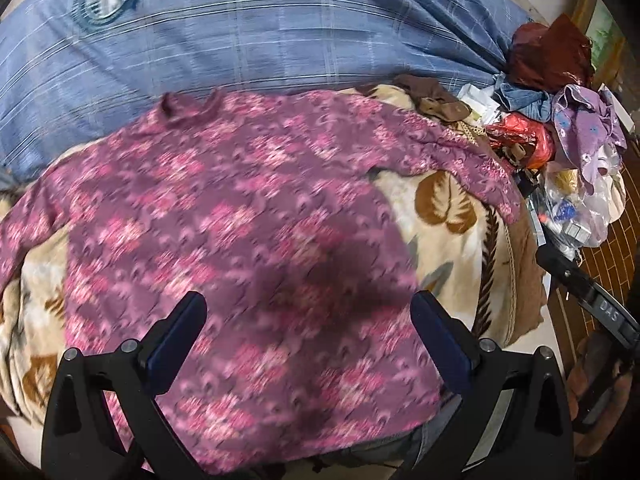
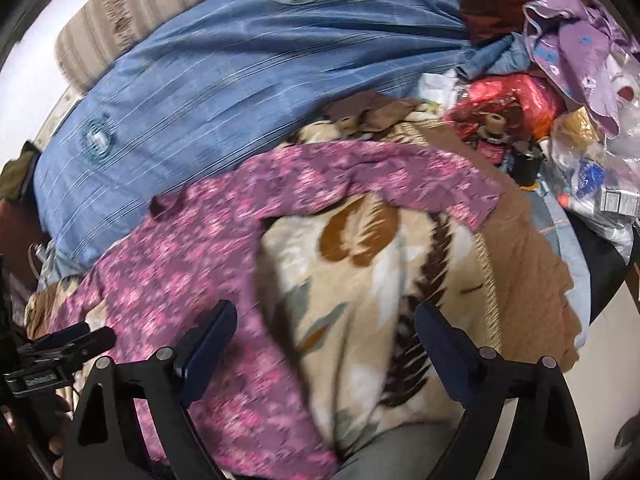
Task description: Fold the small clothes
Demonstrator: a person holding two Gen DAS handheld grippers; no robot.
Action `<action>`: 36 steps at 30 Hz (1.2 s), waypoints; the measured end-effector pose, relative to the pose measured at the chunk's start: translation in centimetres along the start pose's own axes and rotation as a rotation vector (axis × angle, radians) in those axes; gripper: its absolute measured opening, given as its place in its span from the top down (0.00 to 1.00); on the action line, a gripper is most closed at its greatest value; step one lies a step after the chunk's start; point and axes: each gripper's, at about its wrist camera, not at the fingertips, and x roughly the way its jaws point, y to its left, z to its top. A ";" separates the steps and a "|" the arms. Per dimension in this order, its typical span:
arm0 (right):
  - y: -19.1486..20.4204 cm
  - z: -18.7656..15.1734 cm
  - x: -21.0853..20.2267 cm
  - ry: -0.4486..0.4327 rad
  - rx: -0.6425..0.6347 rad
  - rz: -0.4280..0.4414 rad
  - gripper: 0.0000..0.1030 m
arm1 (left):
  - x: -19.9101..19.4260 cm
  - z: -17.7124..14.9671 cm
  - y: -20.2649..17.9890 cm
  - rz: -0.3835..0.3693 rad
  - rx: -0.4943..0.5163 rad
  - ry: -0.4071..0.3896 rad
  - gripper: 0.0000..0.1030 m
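Both grippers stand with their jaws spread wide and nothing between them. From its own wrist camera, the left gripper (image 1: 308, 316) hovers over the lower body of the pink-and-purple patterned top (image 1: 224, 216), its two dark-padded fingers (image 1: 176, 332) apart above the fabric; the picture is blurred, so whether the tips touch the cloth is hard to say.

That top lies spread flat, neckline away from the camera, on a cream blanket with brown leaf prints (image 1: 448, 200). One sleeve stretches toward the right-hand clutter, the other trails off to the left edge.

From the right wrist camera, the right gripper (image 2: 324, 328) hangs over the bare blanket (image 2: 352, 264), just beside the top's side edge (image 2: 192, 248), with its left finger over the patterned fabric and its right finger over the blanket's dark feathered stripe. Part of the left gripper (image 2: 60, 348) shows at the lower left of this view.

Behind the blanket sits a blue plaid quilt (image 1: 248, 36). To the right is a heap of things: a lilac flowered garment (image 1: 584, 128), a red plastic bag (image 1: 524, 132) and a clear bag of small packets (image 1: 576, 208).
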 end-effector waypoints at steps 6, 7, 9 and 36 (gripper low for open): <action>-6.3 3.6 3.7 0.010 0.117 0.020 0.21 | 4.3 3.5 -3.9 -0.067 0.034 0.020 0.00; -7.3 4.1 4.4 0.014 0.133 0.012 0.23 | 5.4 4.0 -4.6 -0.076 0.037 0.033 0.00; -9.5 5.3 5.8 0.013 0.166 0.013 0.26 | 7.3 5.0 -6.0 -0.102 0.038 0.058 0.00; -10.9 2.4 6.1 -0.092 0.162 0.145 0.98 | 16.0 13.3 -24.3 -0.378 0.201 0.299 0.00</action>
